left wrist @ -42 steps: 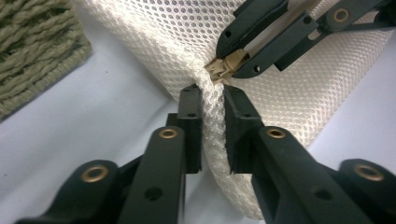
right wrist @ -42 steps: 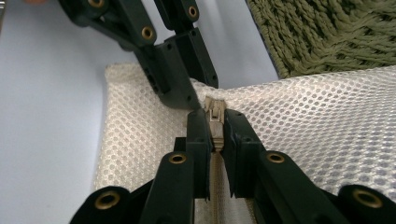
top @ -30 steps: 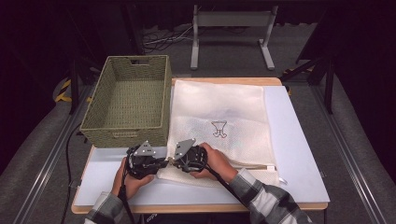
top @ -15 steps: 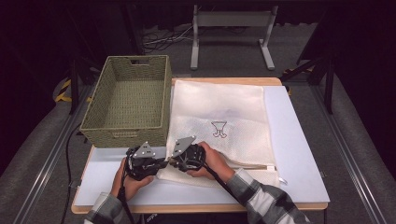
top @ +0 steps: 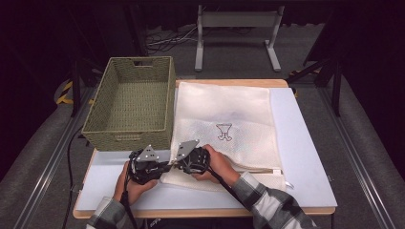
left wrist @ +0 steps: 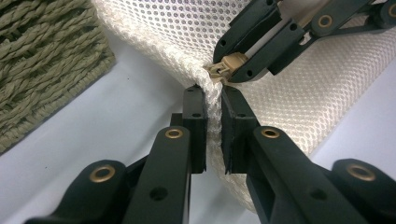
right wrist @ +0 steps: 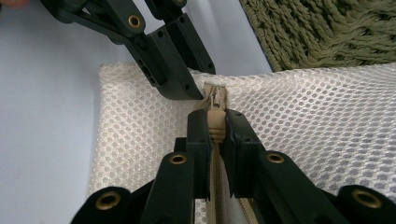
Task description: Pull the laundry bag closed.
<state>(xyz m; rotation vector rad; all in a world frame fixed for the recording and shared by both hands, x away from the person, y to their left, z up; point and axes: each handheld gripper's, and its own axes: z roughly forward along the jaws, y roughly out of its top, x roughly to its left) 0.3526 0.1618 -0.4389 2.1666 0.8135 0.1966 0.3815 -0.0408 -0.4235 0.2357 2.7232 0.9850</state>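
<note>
The white mesh laundry bag point(top: 224, 126) lies flat on the table point(top: 305, 157), just right of the wicker basket point(top: 130, 107). At its near left corner, the left gripper point(left wrist: 213, 100) pinches a fold of mesh. Meeting it there, the right gripper point(right wrist: 216, 122), whose jaws have just been closing, clamps the tan zipper pull point(right wrist: 215, 119).
</note>
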